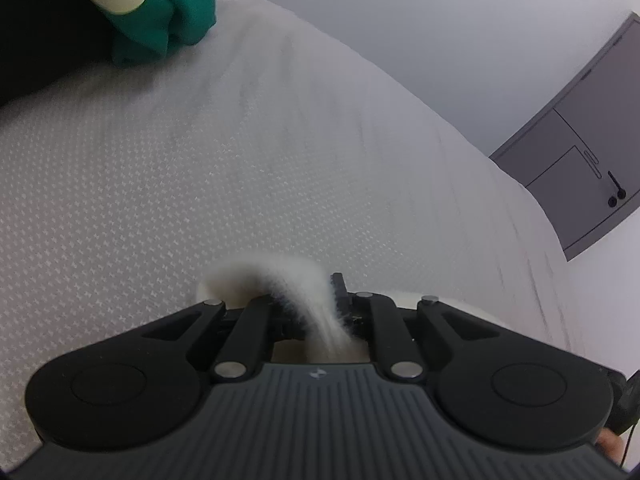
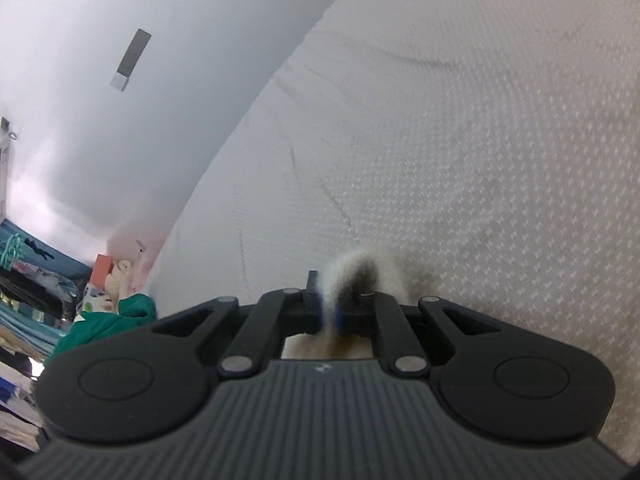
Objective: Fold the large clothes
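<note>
**Both grippers clamp fluffy white garment over bed**

On the left, a green garment [image 1: 172, 12] with a cream stripe lies bunched at the far edge of the white textured mattress [image 1: 200, 160]. The left gripper [image 1: 308, 304] is closed on a fold of fuzzy white garment [image 1: 276, 276], which arches up between its fingers just above the bedding. The right gripper [image 2: 340, 300] is likewise clamped on a tuft of the same white fabric. A grey cabinet [image 1: 580, 140] hangs on the wall at right
</note>
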Tool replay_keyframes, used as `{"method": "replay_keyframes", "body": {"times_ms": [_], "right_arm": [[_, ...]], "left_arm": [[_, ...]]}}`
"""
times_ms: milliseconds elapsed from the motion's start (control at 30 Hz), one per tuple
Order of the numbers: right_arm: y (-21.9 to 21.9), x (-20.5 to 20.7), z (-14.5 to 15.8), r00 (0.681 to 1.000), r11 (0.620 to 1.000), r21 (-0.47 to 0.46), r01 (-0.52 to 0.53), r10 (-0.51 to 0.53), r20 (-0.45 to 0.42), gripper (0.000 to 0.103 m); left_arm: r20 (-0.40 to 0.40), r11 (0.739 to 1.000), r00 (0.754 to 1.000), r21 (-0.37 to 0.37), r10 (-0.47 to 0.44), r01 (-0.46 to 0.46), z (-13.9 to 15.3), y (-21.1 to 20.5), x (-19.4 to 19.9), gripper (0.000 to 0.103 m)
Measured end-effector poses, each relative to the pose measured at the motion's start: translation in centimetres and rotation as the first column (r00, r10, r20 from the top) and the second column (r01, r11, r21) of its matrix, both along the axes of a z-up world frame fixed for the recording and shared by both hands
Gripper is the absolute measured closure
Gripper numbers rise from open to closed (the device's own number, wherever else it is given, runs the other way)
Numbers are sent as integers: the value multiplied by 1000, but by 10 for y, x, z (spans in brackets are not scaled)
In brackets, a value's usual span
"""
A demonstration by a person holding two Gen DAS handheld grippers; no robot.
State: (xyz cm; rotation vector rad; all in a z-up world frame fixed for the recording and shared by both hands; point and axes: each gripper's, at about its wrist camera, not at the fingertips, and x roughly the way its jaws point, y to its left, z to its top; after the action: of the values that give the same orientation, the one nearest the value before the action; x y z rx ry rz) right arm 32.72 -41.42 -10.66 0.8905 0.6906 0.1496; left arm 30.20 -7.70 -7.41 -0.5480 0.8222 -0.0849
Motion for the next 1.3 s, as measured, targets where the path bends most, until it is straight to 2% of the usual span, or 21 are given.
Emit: {"method": "replay_keyframes", "body": {"times_ms": [100, 133, 167, 200, 233, 267, 300, 333, 367, 533, 667, 767, 933, 1000, 1133, 1300], "right_arm": [[2, -4, 8, 1000, 1000, 5, -24, 24, 6, 93], [3, -5, 11, 999, 999, 11, -33, 33, 11, 91], [4, -7, 14, 999, 999, 3, -46, 46, 4, 90], [5, -10, 17, 998, 998, -8, -58, 58, 10, 86], [6, -13, 21, 998, 998, -17, -66, 66, 13, 73], [7, -17, 25, 997, 997, -21, -74, 75, 21, 62], [8, -21, 29, 996, 996, -22, -83, 84, 33, 40], [9, -27, 34, 994, 995, -20, -93, 94, 52, 28], [9, -32, 38, 992, 995, -19, -102, 103, 70, 27], [16, -65, 63, 981, 989, -62, -134, 141, 132, 26], [27, -98, 80, 968, 978, -128, -164, 185, 172, 26], [40, -121, 86, 958, 958, -205, -201, 235, 162, 26], [64, -152, 87, 945, 900, -340, -274, 317, 77, 32], [71, -159, 86, 937, 878, -379, -292, 342, 69, 33], [80, -160, 85, 934, 851, -437, -290, 352, 64, 34], [95, -155, 72, 932, 785, -549, -286, 362, 32, 35]], "left_arm": [[23, 999, 999, 29, -28, 28, 10, -12, -9, 87], [24, 999, 999, 30, -40, 39, 12, -13, -13, 76], [21, 998, 998, 30, -53, 52, 13, -13, -12, 48], [18, 997, 998, 39, -66, 65, 17, -15, -17, 34], [29, 996, 997, 47, -75, 73, 22, -15, -23, 22], [48, 995, 995, 51, -85, 82, 26, -15, -31, 21], [54, 995, 994, 45, -94, 92, 31, -15, -37, 21], [54, 995, 994, 36, -97, 95, 35, -15, -43, 21], [60, 995, 994, 30, -96, 95, 40, -14, -50, 21], [112, 990, 987, 103, -112, 100, 65, -31, -98, 21], [146, 978, 979, 171, -142, 117, 73, -57, -136, 21], [158, 966, 974, 223, -165, 128, 70, -82, -157, 21], [161, 933, 963, 325, -216, 155, 73, -107, -192, 21], [156, 930, 964, 333, -217, 156, 72, -114, -203, 21], [134, 933, 973, 334, -190, 136, 59, -115, -201, 21], [64, 935, 987, 333, -148, 119, 34, -111, -190, 21]]}}
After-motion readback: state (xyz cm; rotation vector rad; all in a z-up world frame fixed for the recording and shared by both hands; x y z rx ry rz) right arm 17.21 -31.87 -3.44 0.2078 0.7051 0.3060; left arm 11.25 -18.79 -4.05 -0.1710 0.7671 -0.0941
